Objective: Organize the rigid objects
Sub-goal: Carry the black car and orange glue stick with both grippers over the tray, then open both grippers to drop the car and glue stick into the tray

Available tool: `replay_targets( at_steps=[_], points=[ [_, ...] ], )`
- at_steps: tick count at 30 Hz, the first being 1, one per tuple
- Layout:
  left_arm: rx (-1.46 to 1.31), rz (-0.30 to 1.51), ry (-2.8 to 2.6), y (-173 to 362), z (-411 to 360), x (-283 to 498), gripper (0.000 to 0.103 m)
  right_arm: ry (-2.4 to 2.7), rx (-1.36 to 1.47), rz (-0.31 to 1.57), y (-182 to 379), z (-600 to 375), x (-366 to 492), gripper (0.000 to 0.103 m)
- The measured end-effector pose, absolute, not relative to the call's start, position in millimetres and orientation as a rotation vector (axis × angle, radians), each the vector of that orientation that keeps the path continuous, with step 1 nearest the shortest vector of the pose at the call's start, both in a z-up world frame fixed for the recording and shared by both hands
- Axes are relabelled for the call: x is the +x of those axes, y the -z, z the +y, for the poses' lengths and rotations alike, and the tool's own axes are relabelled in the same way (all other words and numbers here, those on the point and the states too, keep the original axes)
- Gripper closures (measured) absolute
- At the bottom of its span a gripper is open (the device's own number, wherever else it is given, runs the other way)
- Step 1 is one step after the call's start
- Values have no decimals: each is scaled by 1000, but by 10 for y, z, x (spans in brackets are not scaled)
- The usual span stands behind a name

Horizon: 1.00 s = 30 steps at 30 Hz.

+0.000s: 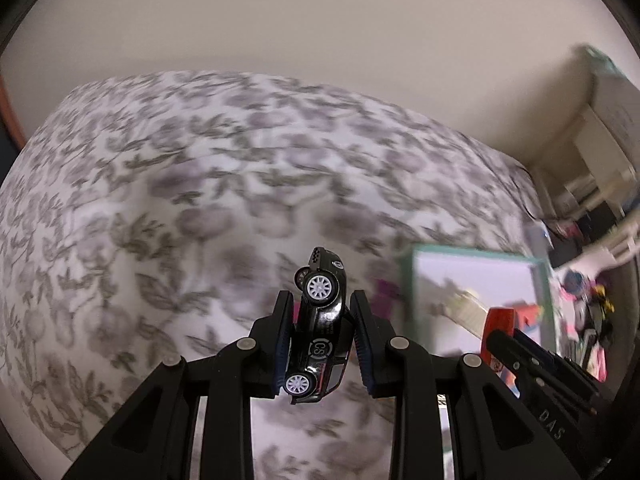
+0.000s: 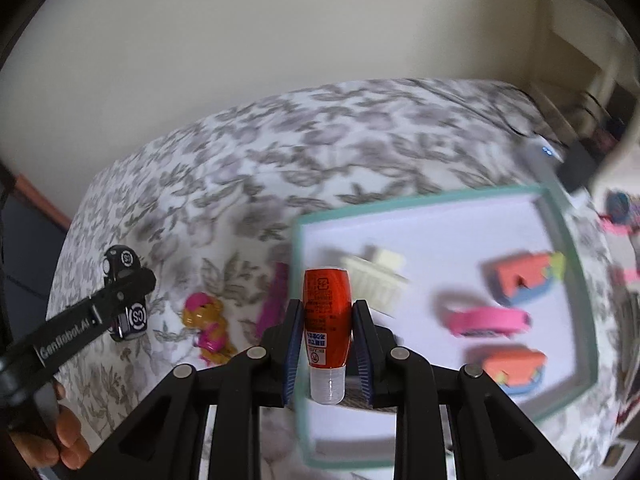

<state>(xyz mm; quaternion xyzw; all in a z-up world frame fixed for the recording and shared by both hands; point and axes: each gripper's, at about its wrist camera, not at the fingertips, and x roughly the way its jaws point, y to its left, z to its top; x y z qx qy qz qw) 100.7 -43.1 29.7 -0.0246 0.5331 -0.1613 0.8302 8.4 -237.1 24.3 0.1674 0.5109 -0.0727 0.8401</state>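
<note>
My left gripper (image 1: 320, 320) is shut on a black toy car (image 1: 322, 320), held nose-up above the floral bedspread; it also shows in the right wrist view (image 2: 124, 292). My right gripper (image 2: 326, 328) is shut on an orange tube with a clear cap (image 2: 326, 320), held over the left edge of a white tray with a teal rim (image 2: 560, 232). The tray also shows in the left wrist view (image 1: 540, 280). In it lie a cream comb-like piece (image 2: 376, 272), a pink band (image 2: 488, 320) and two orange-and-blue blocks (image 2: 520, 280).
On the bedspread (image 2: 320, 152) left of the tray lie a pink-and-yellow toy figure (image 2: 208, 324) and a magenta strip (image 2: 274, 300). More colourful items (image 1: 588, 300) lie beyond the tray's right side. A white shelf unit (image 1: 608, 140) stands at the right by the wall.
</note>
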Motion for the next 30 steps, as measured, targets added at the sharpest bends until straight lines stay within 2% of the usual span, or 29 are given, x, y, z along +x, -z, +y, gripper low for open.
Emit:
replay_targets(
  at_steps=[16, 30],
  points=[
    [139, 1227, 558, -68, -1515, 270, 72, 307, 444, 1164, -21, -3118, -377, 77],
    [214, 1311, 555, 243, -1727, 167, 72, 319, 429, 1211, 85, -3161, -346, 77]
  ],
)
